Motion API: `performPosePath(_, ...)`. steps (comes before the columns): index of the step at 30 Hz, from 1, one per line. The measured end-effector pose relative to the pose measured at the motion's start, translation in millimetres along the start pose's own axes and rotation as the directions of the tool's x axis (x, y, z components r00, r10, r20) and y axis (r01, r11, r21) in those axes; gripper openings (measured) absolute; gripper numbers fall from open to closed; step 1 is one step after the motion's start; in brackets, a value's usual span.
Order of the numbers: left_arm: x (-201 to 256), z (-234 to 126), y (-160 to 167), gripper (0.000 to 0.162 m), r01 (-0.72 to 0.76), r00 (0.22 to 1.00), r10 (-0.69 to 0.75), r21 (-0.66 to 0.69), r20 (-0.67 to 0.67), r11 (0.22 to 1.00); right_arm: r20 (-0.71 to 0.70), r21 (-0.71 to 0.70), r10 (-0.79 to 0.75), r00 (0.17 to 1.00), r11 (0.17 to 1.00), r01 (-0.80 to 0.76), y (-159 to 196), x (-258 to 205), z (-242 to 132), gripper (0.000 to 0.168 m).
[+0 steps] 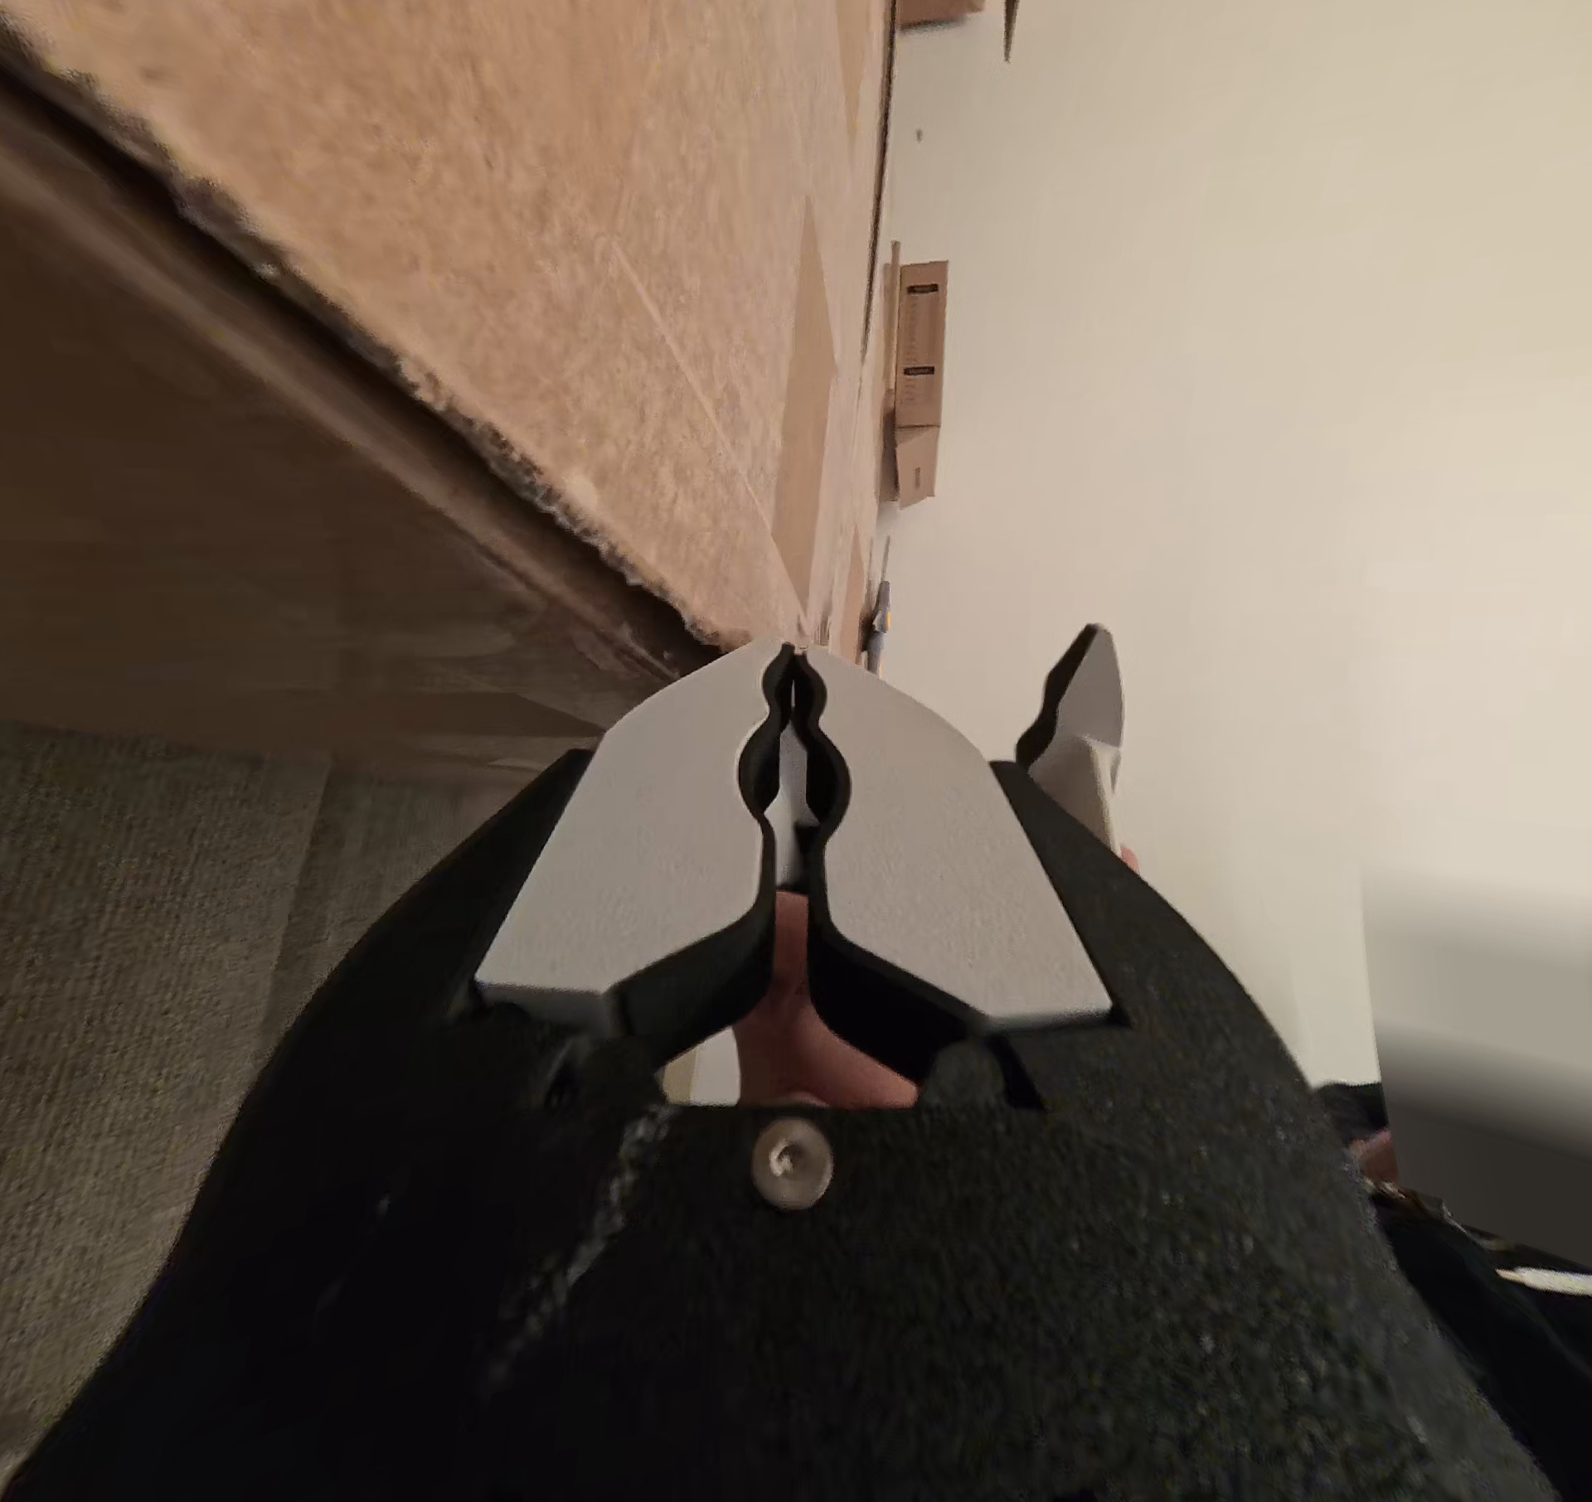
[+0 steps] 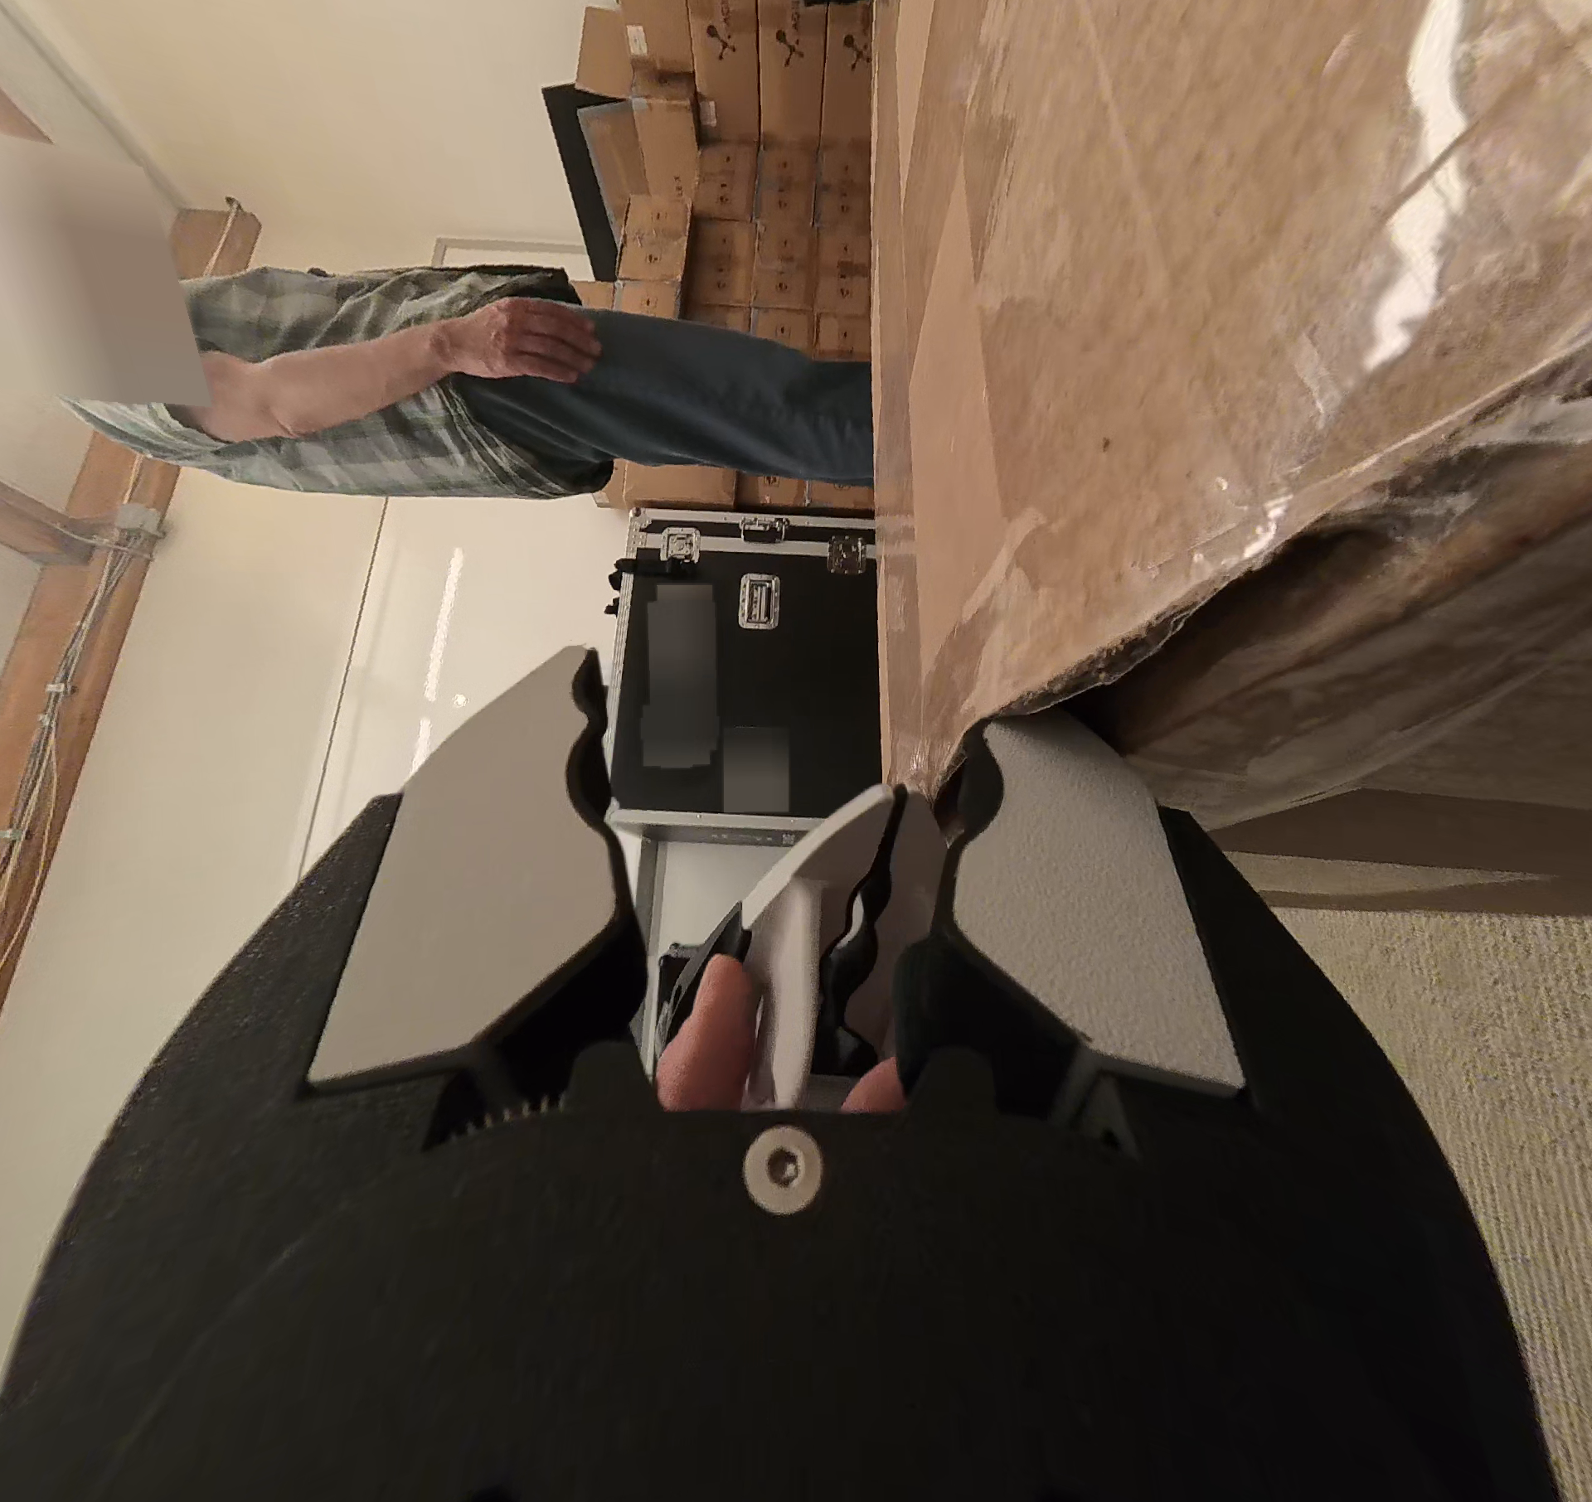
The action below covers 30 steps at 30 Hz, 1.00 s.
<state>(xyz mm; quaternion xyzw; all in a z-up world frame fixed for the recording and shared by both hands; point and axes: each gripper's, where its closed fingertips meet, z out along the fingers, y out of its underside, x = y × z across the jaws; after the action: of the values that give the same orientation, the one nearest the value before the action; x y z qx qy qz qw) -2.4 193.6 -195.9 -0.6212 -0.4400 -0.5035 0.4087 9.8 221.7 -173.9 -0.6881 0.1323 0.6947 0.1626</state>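
Note:
My left gripper (image 1: pixel 797 653) is shut, its grey fingers pressed together with nothing visible between the pads. Its tips sit at the corner of a brown cardboard sheet (image 1: pixel 534 238) with a ragged edge. My right gripper (image 2: pixel 788 694) is open wide and holds nothing. One of its fingertips (image 2: pixel 1016 750) lies just under the ragged edge of the film-covered cardboard sheet (image 2: pixel 1163 341). The shut left gripper (image 2: pixel 896 810) shows between the right gripper's fingers, touching neither. One finger of the right gripper (image 1: pixel 1090 703) shows beside the left gripper in the left wrist view.
A wooden board (image 1: pixel 215 462) lies under the cardboard, with grey carpet (image 2: pixel 1421 1116) beside it. A black flight case (image 2: pixel 775 668) with metal edges stands ahead. Stacked cardboard boxes (image 2: pixel 732 195) are behind a person (image 2: pixel 448 393) in a plaid shirt and jeans. A pale wall (image 1: pixel 1249 341). The left gripper's tips are roughly 5 cm from the right gripper's.

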Motion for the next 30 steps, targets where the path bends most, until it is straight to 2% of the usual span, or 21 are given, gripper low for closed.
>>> performPosePath(3,9.8,13.3,3.3,0.000,-0.021,0.999,0.020,-0.038,-0.033,0.999,0.016,-0.025,0.001,1.000,1.000,0.000,1.1,-0.9,-1.0,0.078)
performPosePath(5,10.3,18.9,14.1,0.000,-0.071,0.997,0.074,-0.116,0.022,0.991,0.025,-0.049,0.008,1.000,0.999,-0.007,1.8,-2.1,-1.5,0.080)
performPosePath(7,7.1,8.6,23.2,0.000,-0.087,0.993,0.098,-0.150,0.068,0.985,0.024,-0.058,0.001,1.000,0.998,0.001,2.8,-2.0,-1.7,0.080)
performPosePath(10,-10.7,-13.6,21.0,0.000,-0.032,0.993,0.041,-0.076,0.112,0.997,0.027,-0.051,0.001,1.000,0.999,0.000,2.6,-2.2,-1.7,0.081)
performPosePath(13,-18.3,-14.7,16.7,0.002,-0.009,0.994,0.013,-0.037,0.108,0.999,0.031,-0.051,-0.003,1.000,0.999,0.005,2.9,-2.6,-1.9,0.081)
performPosePath(17,8.1,-8.2,16.0,0.016,-0.089,0.996,0.089,-0.014,0.002,0.996,0.037,-0.063,-0.003,0.999,0.998,0.006,3.5,-3.0,-2.3,0.082)
performPosePath(20,-1.4,-5.9,8.7,0.041,-0.051,0.999,0.051,0.020,0.020,0.998,0.038,-0.064,0.000,0.999,0.998,0.003,3.5,-3.3,-2.2,0.082)
performPosePath(22,0.9,-1.9,7.2,0.038,-0.017,0.999,0.017,0.013,-0.033,1.000,0.038,-0.065,-0.001,0.999,0.998,0.003,3.6,-3.2,-2.2,0.082)
performPosePath(27,6.4,11.2,9.6,0.036,-0.038,0.999,0.037,-0.020,-0.024,0.999,0.046,-0.067,-0.006,0.999,0.998,0.009,4.1,-3.8,-2.4,0.083)
performPosePath(29,-6.7,13.0,8.1,0.008,-0.021,0.999,0.022,-0.018,0.049,1.000,0.047,-0.070,-0.007,0.999,0.997,0.011,4.3,-3.9,-2.5,0.083)
performPosePath(30,-5.8,13.0,8.3,0.007,-0.023,1.000,0.024,-0.017,0.020,1.000,0.047,-0.070,-0.008,0.999,0.997,0.012,4.4,-4.0,-2.5,0.083)
